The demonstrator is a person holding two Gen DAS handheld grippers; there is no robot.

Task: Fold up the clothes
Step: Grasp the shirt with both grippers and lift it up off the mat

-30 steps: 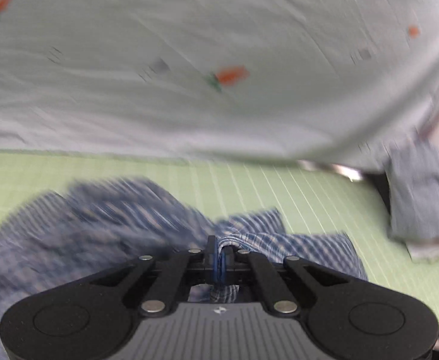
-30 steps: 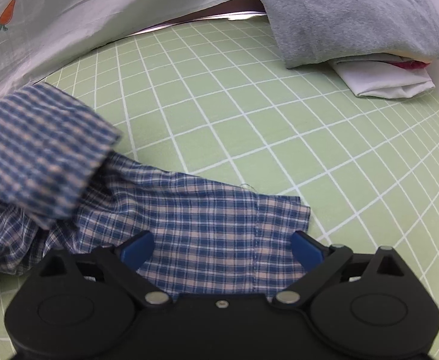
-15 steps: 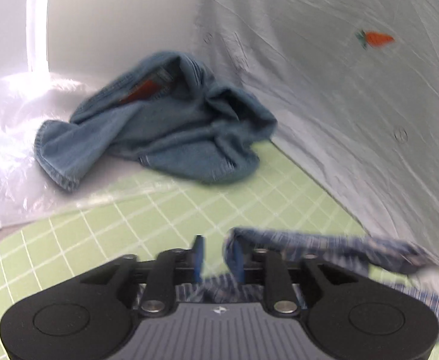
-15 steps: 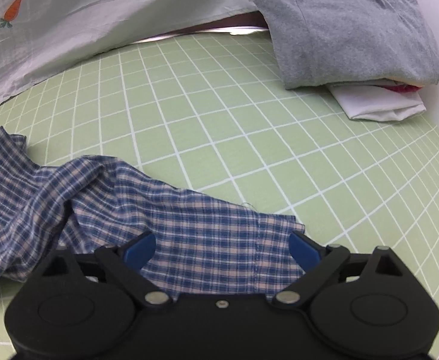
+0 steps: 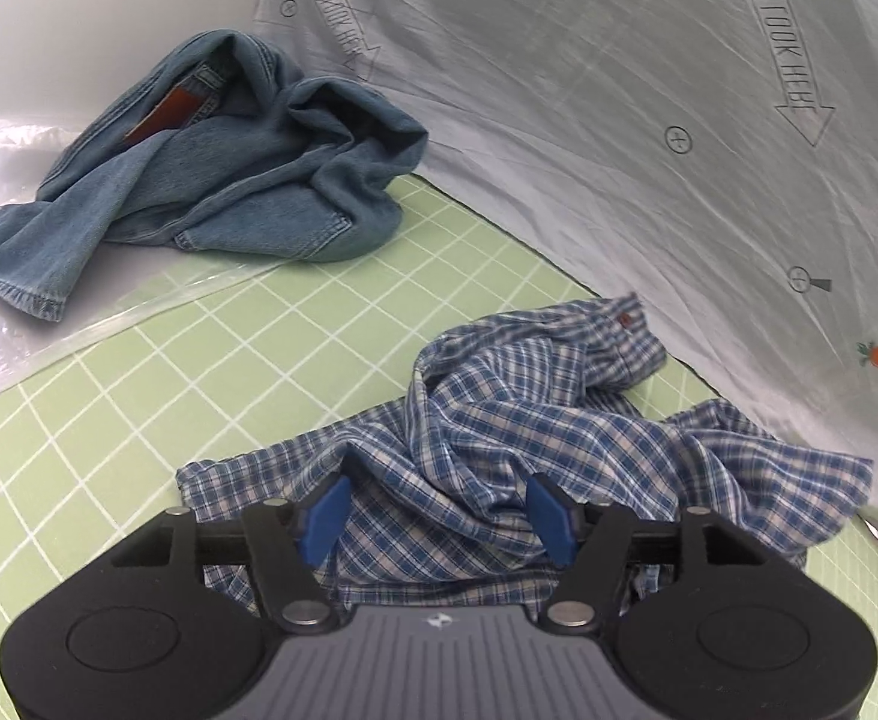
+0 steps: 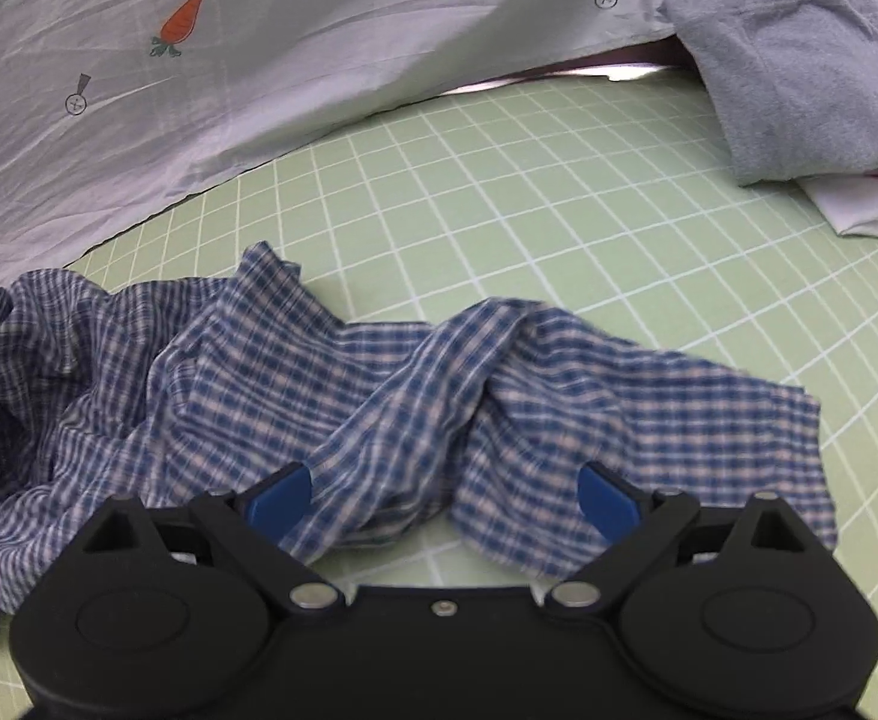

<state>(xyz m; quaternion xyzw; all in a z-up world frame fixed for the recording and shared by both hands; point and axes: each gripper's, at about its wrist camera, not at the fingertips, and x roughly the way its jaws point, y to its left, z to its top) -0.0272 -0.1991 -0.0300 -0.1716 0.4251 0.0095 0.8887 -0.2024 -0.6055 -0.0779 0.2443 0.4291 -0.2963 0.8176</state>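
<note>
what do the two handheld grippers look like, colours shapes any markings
Left gripper: matte black linkage arms with silver pivot pins, two round black housings, a ribbed grey centre plate with a small white logo, blue finger pads. Right gripper: the same black build and blue pads, but an all-black centre with one small screw.

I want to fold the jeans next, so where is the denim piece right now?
In the left wrist view the crumpled denim garment lies at the upper left, partly on clear plastic sheeting off the green grid mat, beside the carrot-print sheet.

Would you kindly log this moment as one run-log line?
left tool: opening, nothing gripped | right tool: open | crumpled blue plaid shirt: unfolded on green grid mat
</note>
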